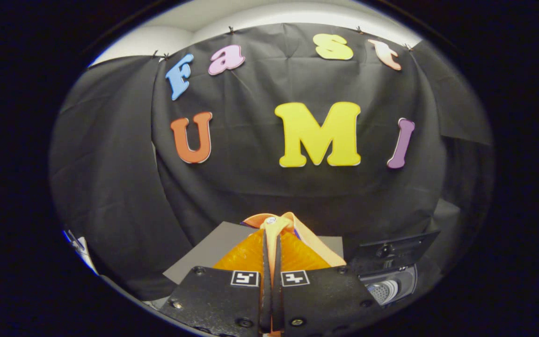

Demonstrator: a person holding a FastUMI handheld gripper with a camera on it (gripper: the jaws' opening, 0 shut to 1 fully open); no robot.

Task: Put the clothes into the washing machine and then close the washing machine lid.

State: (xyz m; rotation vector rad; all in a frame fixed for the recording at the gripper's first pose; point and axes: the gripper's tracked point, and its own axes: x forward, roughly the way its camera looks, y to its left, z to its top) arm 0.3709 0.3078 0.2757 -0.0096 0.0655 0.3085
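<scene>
On the left, a grey mat (213,252) lies on the table beneath the black cloth wall (110,187). At centre, my gripper (272,262) is closed on an orange garment (297,255); both fingers are pressed nearly together with a fold of the cloth pinched between them, and its collar (274,221) bunches up just beyond the fingertips. The garment looks lifted clear of the mat, carried rather than resting. To the right and slightly ahead stands the small washing machine (391,276), its lid (393,250) raised and the perforated drum (384,291) open beneath it. I judge the step in hand to be carrying the clothes to the washer. The next move calls for swinging right, over the drum mouth, lowering the cloth inside before I release, then closing the lid.
</scene>
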